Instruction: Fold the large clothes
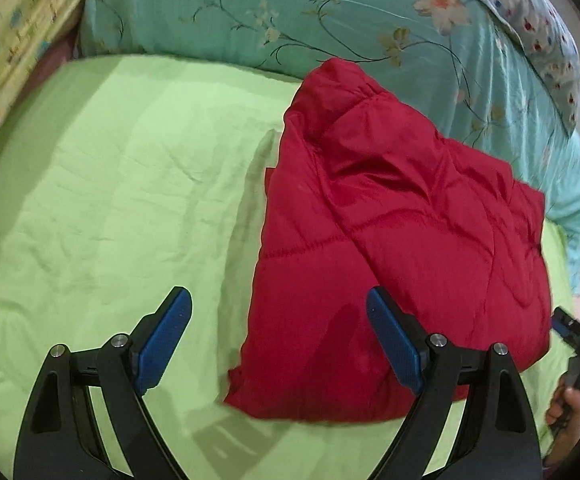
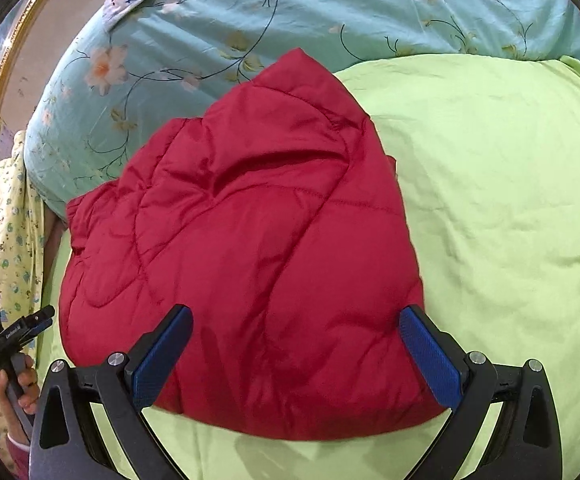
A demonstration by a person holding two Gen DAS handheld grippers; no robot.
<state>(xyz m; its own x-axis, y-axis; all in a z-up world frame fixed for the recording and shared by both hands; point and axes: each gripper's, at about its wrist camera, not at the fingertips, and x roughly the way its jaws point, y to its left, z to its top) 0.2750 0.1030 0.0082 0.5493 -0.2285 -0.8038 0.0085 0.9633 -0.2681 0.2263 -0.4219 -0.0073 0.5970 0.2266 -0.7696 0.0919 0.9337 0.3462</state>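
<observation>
You are looking at one red quilted jacket [image 1: 402,248] lying folded on one lime-green sheet [image 1: 110,200]. You are holding two grippers, the left gripper [image 1: 278,300] and the right gripper [image 2: 296,318]. One teal floral quilt [image 1: 250,12] is bunching along the sheet's far edge.

My left gripper [image 1: 278,300] hangs with its jaws wide apart over bare lime-green sheet [image 1: 110,200]; that whole side of the bed is free for passage. The folded red padded jacket [image 1: 390,240] bulks beside it. Along the bed's far edge the teal floral quilt [image 1: 290,8] forms a raised barrier, touching the jacket's far corner.
</observation>
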